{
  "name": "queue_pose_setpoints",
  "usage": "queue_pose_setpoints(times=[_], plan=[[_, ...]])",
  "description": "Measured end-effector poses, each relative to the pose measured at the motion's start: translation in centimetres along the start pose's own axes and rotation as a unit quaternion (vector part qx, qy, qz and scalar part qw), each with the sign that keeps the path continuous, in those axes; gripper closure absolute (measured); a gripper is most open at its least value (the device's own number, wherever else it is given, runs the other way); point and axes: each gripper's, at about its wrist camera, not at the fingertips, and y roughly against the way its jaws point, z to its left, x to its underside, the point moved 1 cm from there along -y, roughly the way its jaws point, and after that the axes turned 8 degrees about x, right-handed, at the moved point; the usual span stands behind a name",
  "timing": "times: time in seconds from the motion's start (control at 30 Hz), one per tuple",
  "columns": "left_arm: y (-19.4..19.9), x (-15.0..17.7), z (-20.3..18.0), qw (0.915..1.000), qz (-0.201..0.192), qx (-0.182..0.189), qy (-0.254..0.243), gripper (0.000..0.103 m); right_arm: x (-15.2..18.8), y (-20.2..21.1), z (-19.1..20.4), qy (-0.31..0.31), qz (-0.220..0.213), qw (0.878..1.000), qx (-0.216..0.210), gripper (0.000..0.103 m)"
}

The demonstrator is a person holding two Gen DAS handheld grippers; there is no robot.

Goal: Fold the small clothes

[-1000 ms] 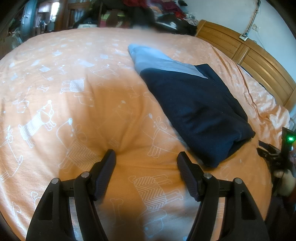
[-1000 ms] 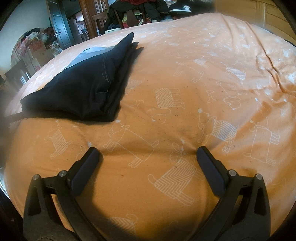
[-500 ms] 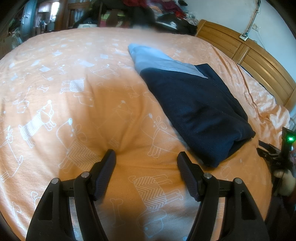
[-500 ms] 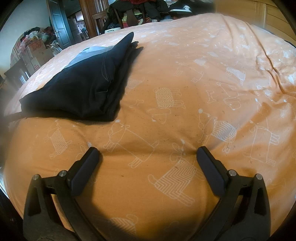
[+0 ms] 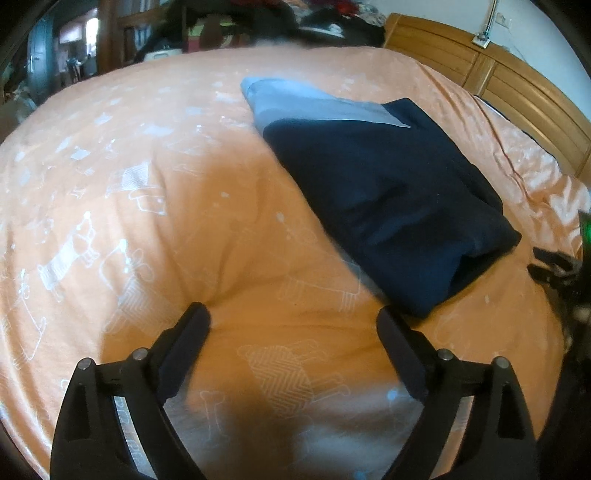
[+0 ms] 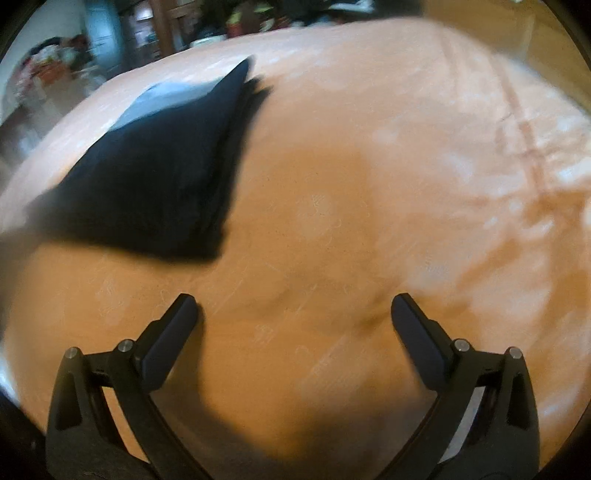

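A folded navy garment point(image 5: 391, 199) with a light-blue band at its far end lies on the orange bedspread point(image 5: 129, 184). My left gripper point(image 5: 293, 317) is open just above the cover, its right finger close to the garment's near corner, nothing between the fingers. In the right wrist view, which is blurred, the same garment point(image 6: 159, 184) lies at the upper left. My right gripper point(image 6: 293, 306) is open over bare bedspread to the right of it, holding nothing.
A wooden headboard point(image 5: 517, 85) runs along the bed's right side. Piled clothes and furniture point(image 5: 258, 18) stand beyond the far edge. The other hand-held gripper point(image 5: 561, 266) shows at the right edge of the left wrist view. Boxes and clutter point(image 6: 55, 70) sit far left.
Both grippers have begun to move: the right wrist view is now motion-blurred and the garment sits slightly nearer and lower in both views. Both stay open and empty.
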Motion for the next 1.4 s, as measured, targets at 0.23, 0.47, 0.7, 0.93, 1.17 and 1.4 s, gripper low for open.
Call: queue_pose_setpoints(times=[0.23, 0.47, 0.7, 0.93, 1.17, 1.4], plan=[[-0.1, -0.1, 0.0, 1.0, 0.002, -0.001, -0.005, 0.005, -1.6, -3.6, -0.6, -0.029, 0.04, 0.998, 0.025, 0.0], [-0.2, -0.8, -0.2, 0.9997, 0.023, -0.001, -0.002, 0.003, -1.5, -1.8, -1.3, -0.016, 0.04, 0.998, -0.036, 0.0], [7.9, -5.3, -2.8, 0.9951, -0.075, -0.056, 0.031, 0.004, -6.7, 10.8, 1.0, 0.043, -0.079, 0.996, -0.023, 0.0], [27.9, -9.0, -15.3, 0.9198, -0.361, -0.138, -0.071, 0.0, -9.2, 32.1, 4.3, 0.023, -0.356, 0.933, 0.045, 0.0], [26.3, -7.8, -19.1, 0.9515, -0.287, -0.108, -0.024, 0.0, -7.9, 29.2, 7.1, 0.017, -0.26, 0.965, -0.015, 0.0], [22.0, -7.3, -20.0, 0.9657, -0.217, -0.143, 0.005, 0.0, -5.8, 25.1, 6.5, -0.009, -0.157, 0.987, -0.027, 0.0]])
